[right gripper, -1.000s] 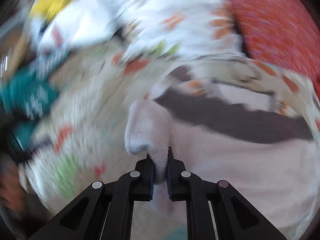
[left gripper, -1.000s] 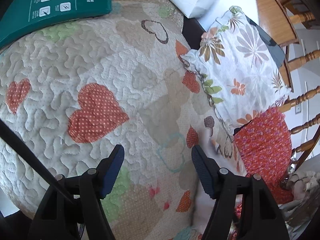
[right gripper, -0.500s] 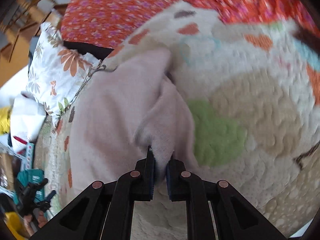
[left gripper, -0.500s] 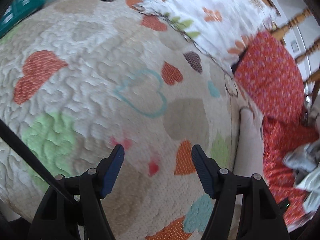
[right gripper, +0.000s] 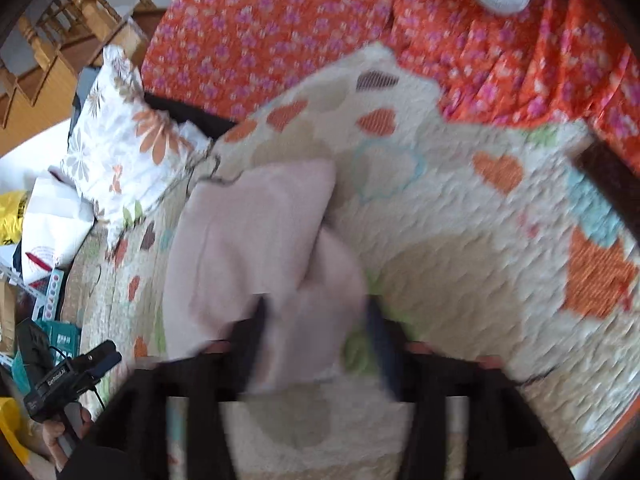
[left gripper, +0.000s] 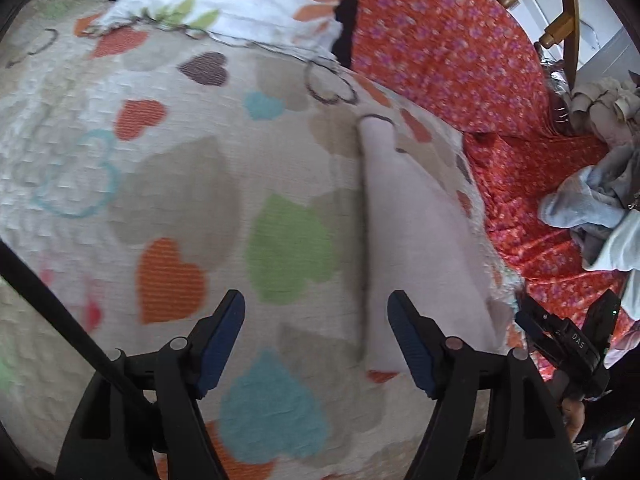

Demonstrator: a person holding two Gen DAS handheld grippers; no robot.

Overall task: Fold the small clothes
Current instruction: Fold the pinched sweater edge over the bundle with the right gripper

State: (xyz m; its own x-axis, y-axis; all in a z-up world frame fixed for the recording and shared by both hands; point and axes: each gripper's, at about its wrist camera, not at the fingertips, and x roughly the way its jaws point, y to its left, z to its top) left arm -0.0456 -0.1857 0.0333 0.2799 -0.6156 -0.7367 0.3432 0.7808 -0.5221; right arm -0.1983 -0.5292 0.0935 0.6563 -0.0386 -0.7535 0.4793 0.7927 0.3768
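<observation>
A pale pink small garment [left gripper: 404, 216] lies on the heart-patterned quilt [left gripper: 180, 184], stretched away from me in the left wrist view. My left gripper [left gripper: 316, 332] is open and empty, just above the quilt, with its right finger over the garment's near end. In the right wrist view the same garment [right gripper: 256, 240] lies folded over itself. My right gripper [right gripper: 316, 340] is open with its blurred jaws spread on either side of the garment's near fold. The right gripper also shows in the left wrist view [left gripper: 568, 344], and the left gripper in the right wrist view [right gripper: 76, 376].
An orange flowered cloth [left gripper: 460, 52] covers the far right side, with a heap of grey and beige clothes [left gripper: 600, 200] on it. A floral pillow [right gripper: 120, 140] lies at the quilt's far edge. Wooden chair rails [right gripper: 80, 8] stand behind. Boxes and bags [right gripper: 36, 240] sit at the left.
My right gripper has opened and let go of the pink garment, which now lies on the quilt. My left gripper has swung right towards the garment.
</observation>
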